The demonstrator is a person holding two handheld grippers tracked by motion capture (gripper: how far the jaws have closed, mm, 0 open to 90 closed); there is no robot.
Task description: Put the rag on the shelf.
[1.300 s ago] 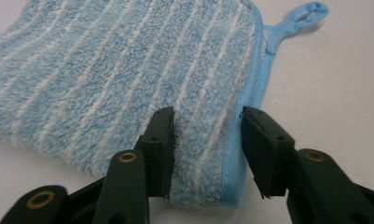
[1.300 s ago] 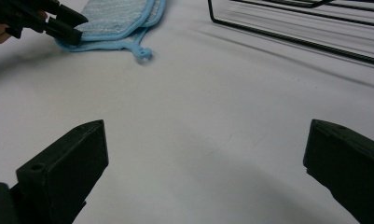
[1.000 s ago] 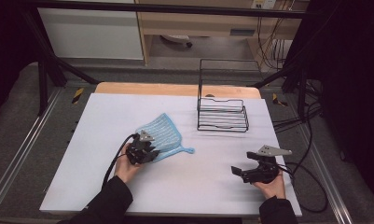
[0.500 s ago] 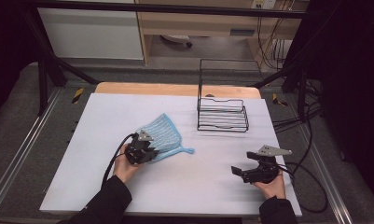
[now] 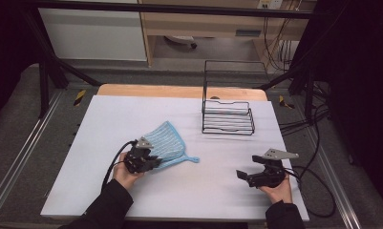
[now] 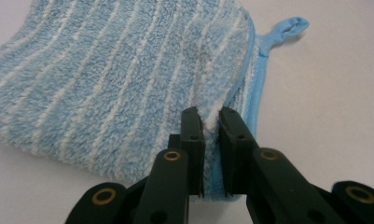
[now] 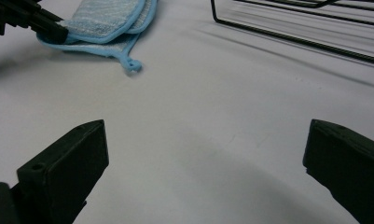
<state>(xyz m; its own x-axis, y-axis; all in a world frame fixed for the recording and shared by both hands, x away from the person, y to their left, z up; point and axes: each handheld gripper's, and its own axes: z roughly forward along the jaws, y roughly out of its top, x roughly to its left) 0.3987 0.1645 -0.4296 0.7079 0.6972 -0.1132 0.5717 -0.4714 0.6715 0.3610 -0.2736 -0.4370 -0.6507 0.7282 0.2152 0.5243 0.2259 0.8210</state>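
Grasping is the step in hand: the left gripper [image 6: 211, 140] has just been closing its jaws, and they now stand nearly together, pinching a fold of the blue striped cloth [image 6: 114, 84] at its near edge, just beside the bound hem. The cloth lies flat on the white table [image 5: 218, 191], spreading forward and to the left of this gripper, with its hanging loop [image 6: 287, 30] ahead and to the right. How many layers the 2 pads hold is hard to tell, perhaps only the upper one. Next, I judge, comes a lift or a fold, which calls for a firm pinch and a slow raise so the fabric does not slip. The right gripper [image 7: 205, 172] rests well apart from the cloth, jaws spread wide over bare table, holding nothing; the wire rack [image 5: 227, 117] stands beyond it.
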